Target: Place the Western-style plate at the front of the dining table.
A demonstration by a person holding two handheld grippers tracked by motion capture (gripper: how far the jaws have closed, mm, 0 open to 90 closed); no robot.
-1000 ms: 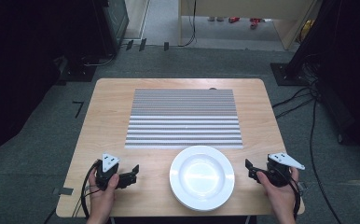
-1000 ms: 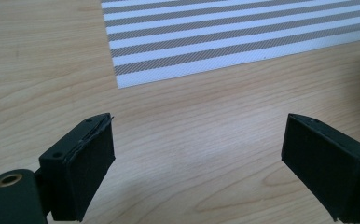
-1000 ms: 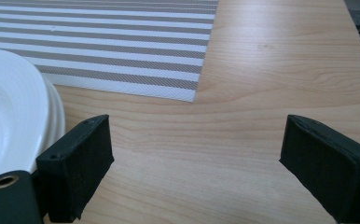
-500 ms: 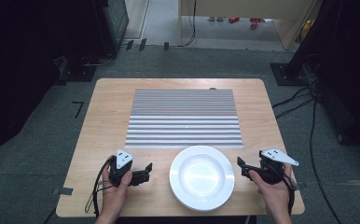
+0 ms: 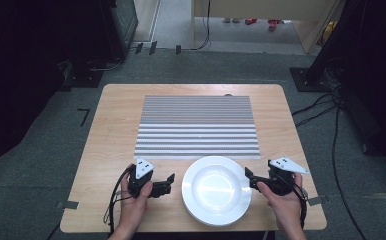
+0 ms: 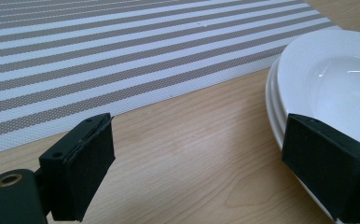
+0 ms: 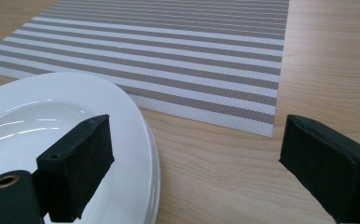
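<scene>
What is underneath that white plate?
Under the top plate at least one more plate's rim shows, then the wooden table. The stack's underside is hidden.

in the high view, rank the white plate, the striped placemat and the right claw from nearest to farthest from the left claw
1. White plate, just right of the left claw.
2. Striped placemat, ahead, mid-table.
3. Right claw, beyond the plate, right side.

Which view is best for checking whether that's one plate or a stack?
The left gripper view: it looks at the white plates edge-on, and layered rims show, so it's a stack. The right gripper view shows the rim from above, with layers only faintly visible. The high view shows the whole round outline from above, reading as one plate.
</scene>
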